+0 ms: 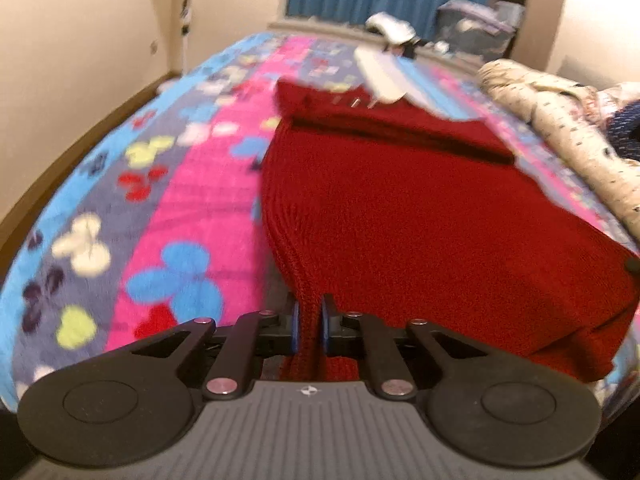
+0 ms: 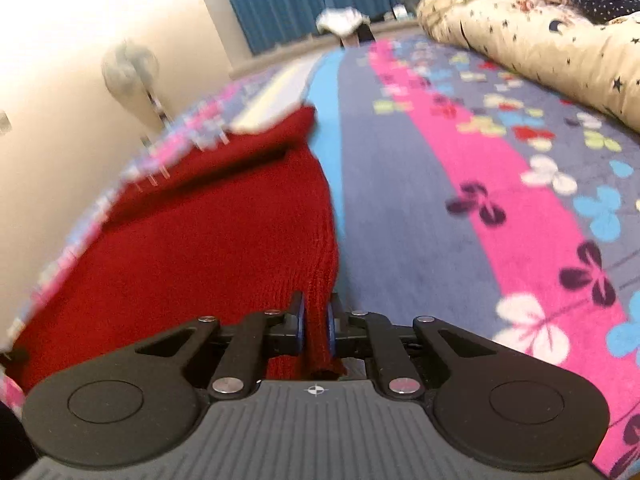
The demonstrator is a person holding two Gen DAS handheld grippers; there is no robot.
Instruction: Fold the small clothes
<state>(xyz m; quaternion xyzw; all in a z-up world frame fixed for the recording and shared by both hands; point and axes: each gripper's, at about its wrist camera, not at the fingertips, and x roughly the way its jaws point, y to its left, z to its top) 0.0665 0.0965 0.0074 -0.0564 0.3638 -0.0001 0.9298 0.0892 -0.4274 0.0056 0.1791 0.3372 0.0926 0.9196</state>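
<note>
On the left, the left gripper [image 1: 309,326] pinches the near left corner of the red knit garment [image 1: 420,216], its blue pads pressed onto a bunched ridge of the hem. The garment lies spread on the flowered blanket [image 1: 180,208], a fold line crossing its far end, where a white cloth [image 1: 384,76] lies just beyond. On the right, the right gripper [image 2: 317,326] clamps the garment's other near corner the same way. The risks are judgements: the thick knit could slip from either narrow pinch as the edge is carried; uneven lifting would skew the fold; and dragging could pull the far folded part open.
</note>
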